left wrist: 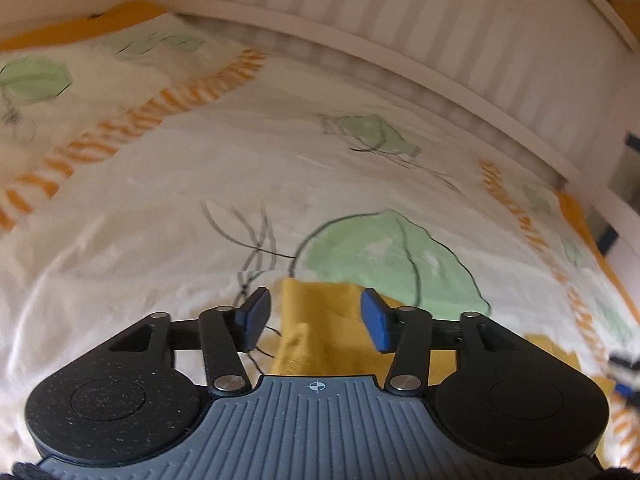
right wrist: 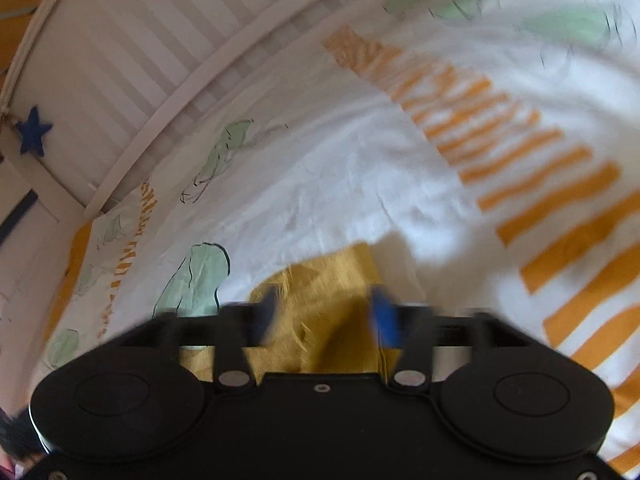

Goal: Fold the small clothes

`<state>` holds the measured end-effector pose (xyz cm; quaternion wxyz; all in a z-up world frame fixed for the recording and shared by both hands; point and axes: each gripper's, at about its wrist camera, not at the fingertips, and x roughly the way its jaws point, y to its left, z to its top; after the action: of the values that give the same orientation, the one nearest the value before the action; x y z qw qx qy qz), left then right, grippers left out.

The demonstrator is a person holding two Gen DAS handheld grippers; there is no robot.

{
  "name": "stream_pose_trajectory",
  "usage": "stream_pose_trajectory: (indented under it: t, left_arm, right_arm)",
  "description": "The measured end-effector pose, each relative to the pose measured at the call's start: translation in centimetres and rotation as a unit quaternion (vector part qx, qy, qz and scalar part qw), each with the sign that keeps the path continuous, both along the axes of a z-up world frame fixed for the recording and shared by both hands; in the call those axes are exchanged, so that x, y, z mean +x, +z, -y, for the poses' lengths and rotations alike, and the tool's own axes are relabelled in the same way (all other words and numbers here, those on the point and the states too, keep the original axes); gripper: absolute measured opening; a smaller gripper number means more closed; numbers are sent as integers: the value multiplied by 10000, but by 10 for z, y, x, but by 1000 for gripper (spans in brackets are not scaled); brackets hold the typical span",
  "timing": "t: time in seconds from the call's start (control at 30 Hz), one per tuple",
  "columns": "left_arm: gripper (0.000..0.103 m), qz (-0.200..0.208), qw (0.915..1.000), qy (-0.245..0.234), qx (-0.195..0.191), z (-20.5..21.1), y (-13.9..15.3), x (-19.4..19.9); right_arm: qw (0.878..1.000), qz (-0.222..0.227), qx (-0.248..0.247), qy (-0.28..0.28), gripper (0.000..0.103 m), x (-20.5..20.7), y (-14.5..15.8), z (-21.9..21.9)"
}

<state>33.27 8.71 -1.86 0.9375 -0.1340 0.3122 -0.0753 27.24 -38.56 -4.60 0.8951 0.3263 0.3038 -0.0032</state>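
Note:
A small mustard-yellow garment lies on a white bed sheet printed with green leaves and orange stripes. In the left wrist view my left gripper is open, its blue pads on either side of the garment's upper edge, just above the cloth. In the right wrist view the same yellow garment lies under my right gripper, which is open with its fingers straddling the cloth. The view is blurred. The lower part of the garment is hidden by both gripper bodies.
A white slatted bed rail runs along the far side of the sheet and shows in the right wrist view. A blue star hangs at the left. The other gripper shows blurred at the right edge.

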Motion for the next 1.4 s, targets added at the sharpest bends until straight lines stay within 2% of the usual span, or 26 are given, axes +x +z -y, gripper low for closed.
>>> stream_pose_trajectory:
  t: [0.1, 0.23, 0.33, 0.4, 0.53, 0.6, 0.73, 0.9, 1.03, 1.17, 1.4]
  left_arm:
    - [52, -72, 9984, -488, 260, 18, 0, -5]
    - [52, -160, 9900, -1199, 723, 41, -9, -20]
    - [52, -249, 9810, -1656, 976, 51, -18, -31]
    - [53, -338, 9745, -1970, 1015, 53, -24, -37]
    - [52, -553, 9586, -2478, 1291, 56, -38, -45]
    - [52, -649, 9547, -2534, 1417, 57, -45, -42]
    - [52, -524, 9597, -2388, 1385, 55, -53, -31]
    - [52, -484, 9718, -2002, 1147, 53, -55, -11]
    - [53, -436, 9716, -1943, 1275, 58, -55, 7]
    - [53, -430, 9729, -1838, 1338, 60, -55, 28]
    - [53, -541, 9754, -1672, 1332, 58, -56, 57]
  right_arm:
    - [9988, 112, -454, 159, 73, -2, 14, -9]
    - [9917, 99, -1034, 752, 72, -5, 24, -29]
    - [9789, 42, -1573, 1307, 72, -10, 26, -52]
    - [9685, -25, -1810, 1711, 70, -14, 24, -66]
    - [9532, -304, -1957, 2283, 65, -17, 11, -85]
    - [9467, -461, -2080, 2416, 65, -17, 3, -90]
    - [9408, -576, -2365, 2359, 65, -12, -9, -93]
    - [9379, -536, -2659, 2163, 65, -2, -14, -94]
    - [9426, -558, -2657, 1944, 65, 18, -14, -91]
    - [9410, -553, -2811, 1802, 65, 38, -13, -90]
    - [9594, -611, -2379, 1383, 66, 67, -18, -74]
